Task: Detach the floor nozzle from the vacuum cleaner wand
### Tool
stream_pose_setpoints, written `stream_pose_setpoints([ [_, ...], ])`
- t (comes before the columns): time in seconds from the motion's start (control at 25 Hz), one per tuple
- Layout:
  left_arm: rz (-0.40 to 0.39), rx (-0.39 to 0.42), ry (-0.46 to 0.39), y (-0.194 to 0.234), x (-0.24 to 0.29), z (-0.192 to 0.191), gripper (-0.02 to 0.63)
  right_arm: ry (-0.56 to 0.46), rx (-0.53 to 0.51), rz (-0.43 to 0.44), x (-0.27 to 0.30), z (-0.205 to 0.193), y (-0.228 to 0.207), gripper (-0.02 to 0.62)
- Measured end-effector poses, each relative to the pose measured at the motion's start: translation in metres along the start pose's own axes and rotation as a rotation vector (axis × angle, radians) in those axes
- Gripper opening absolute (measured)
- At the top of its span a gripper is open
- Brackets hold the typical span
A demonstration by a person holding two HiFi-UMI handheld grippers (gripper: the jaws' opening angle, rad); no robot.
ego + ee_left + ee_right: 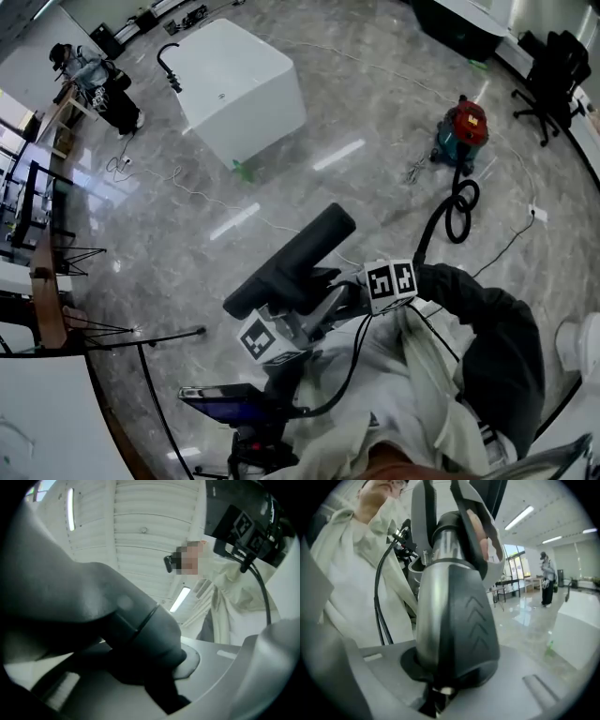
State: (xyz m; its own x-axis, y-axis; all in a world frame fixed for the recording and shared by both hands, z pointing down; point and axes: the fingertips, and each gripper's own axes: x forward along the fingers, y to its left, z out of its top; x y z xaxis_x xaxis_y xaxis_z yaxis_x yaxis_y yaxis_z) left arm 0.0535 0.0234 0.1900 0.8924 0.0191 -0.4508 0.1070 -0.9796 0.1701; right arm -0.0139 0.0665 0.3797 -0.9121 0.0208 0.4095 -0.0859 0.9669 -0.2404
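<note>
The black floor nozzle (291, 261) is held up in the air over the marble floor. My left gripper (305, 314) is shut on its dark neck (140, 634), which fills the left gripper view between the grey jaws. My right gripper (345, 298) is shut on the silver tube with a black chevron-marked collar (461, 616). In the right gripper view the left gripper's grey fingers (423, 513) clasp the same tube further up. No gap shows between the tube and the nozzle. The black hose (457, 208) runs from the red and teal vacuum cleaner (464, 131) towards my right gripper.
A white box (239, 89) stands on the floor at the back. A person (94, 80) stands far off at the upper left, near tables and black stands (56, 253). An office chair (553, 70) is at the upper right. Thin cables (511, 239) lie across the floor.
</note>
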Motion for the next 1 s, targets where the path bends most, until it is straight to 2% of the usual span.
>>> stream_pose_setpoints([
  [0.04,0.072,-0.018,-0.018,0.013,-0.004,-0.001,0.077,0.013,0.028,0.003,0.001,-0.004,-0.005,0.084],
  [0.12,0.232,-0.04,-0.028,0.041,-0.017,-0.008,0.077,0.018,0.069,-0.09,0.008,-0.01,-0.023,0.077],
  [0.24,0.407,-0.018,0.02,0.066,-0.035,-0.018,0.075,-0.008,0.061,-0.345,0.02,-0.012,-0.056,0.074],
  [0.32,0.515,0.001,0.057,0.078,-0.046,-0.021,0.075,-0.015,0.051,-0.562,0.024,-0.013,-0.078,0.071],
  [0.4,0.588,0.014,0.074,0.087,-0.052,-0.021,0.074,-0.016,0.043,-0.768,0.02,-0.014,-0.096,0.071],
  [0.44,0.599,0.019,0.075,0.089,-0.053,-0.021,0.074,-0.017,0.037,-0.829,0.017,-0.014,-0.102,0.071],
  [0.48,0.592,0.024,0.074,0.089,-0.052,-0.02,0.074,-0.017,0.029,-0.849,0.016,-0.014,-0.104,0.071],
  [0.52,0.573,0.028,0.072,0.086,-0.051,-0.019,0.073,-0.016,0.021,-0.831,0.017,-0.014,-0.102,0.071],
  [0.6,0.517,0.031,0.069,0.077,-0.048,-0.019,0.073,-0.017,0.006,-0.708,0.023,-0.014,-0.091,0.075],
  [0.68,0.45,0.028,0.067,0.067,-0.043,-0.019,0.074,-0.028,-0.005,-0.527,0.029,-0.014,-0.075,0.083],
  [0.88,0.244,-0.003,0.061,0.039,-0.028,-0.02,0.074,-0.028,0.0,-0.008,0.032,-0.017,-0.024,0.084],
  [0.96,0.226,-0.04,0.047,0.039,-0.03,-0.023,0.074,0.004,0.026,0.149,0.031,-0.024,-0.01,0.086],
  [1.0,0.246,-0.061,0.039,0.043,-0.033,-0.026,0.074,0.01,0.048,0.19,0.031,-0.026,-0.007,0.086],
])
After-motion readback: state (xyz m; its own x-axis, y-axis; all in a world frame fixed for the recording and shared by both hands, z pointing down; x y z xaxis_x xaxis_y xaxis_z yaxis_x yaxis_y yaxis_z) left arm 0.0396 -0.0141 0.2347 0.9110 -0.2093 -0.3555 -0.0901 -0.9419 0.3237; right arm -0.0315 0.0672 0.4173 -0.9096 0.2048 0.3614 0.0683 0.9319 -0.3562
